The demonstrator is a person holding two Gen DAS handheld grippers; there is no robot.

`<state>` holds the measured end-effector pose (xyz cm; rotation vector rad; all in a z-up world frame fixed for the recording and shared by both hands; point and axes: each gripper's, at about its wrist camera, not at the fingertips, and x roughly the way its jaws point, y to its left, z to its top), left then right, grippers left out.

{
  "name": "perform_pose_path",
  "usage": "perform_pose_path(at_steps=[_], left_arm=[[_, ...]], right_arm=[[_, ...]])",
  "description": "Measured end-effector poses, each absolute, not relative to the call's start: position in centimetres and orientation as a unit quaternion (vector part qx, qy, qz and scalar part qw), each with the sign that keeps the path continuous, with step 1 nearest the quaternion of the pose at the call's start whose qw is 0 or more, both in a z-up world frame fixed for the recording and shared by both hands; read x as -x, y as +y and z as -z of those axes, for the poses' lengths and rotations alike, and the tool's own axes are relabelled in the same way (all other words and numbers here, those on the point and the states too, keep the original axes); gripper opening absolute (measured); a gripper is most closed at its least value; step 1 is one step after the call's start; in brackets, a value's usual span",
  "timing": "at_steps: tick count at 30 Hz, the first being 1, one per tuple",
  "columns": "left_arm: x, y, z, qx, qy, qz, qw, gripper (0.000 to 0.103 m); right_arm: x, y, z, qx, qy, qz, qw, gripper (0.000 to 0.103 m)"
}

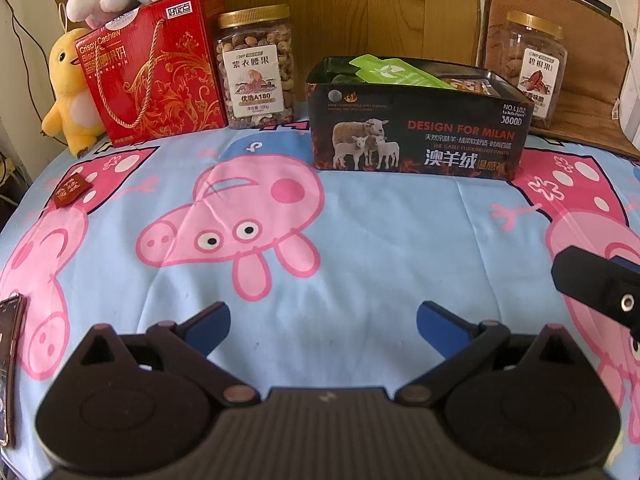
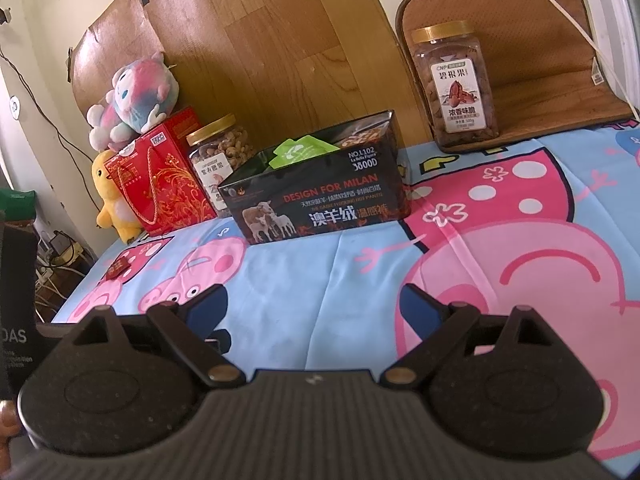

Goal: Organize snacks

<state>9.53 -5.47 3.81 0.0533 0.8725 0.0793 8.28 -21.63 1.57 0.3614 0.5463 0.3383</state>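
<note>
Black box (image 1: 420, 136) — "DESIGN FOR MILAN", "NO.L102"

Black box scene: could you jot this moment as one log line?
left gripper open, empty | right gripper open, empty | black box holds packets | small red packet loose

"DESIGN FOR MILAN" on black box (image 1: 418, 120)

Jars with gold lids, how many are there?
2. The cashew jar stands between the red gift box and the black box. The pecan jar stands right of the black box.
</note>
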Motion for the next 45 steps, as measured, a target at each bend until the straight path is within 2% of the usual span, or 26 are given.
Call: perform_pose_path(at_steps=[45], left_arm=[[-9.2,-5.29,-3.97,-0.026,0.419,-0.038,0.907,0.103]], right_arm=[[-8.22,-21.35,-1.73,-0.172,0.267,-0.168,0.933,0.095]])
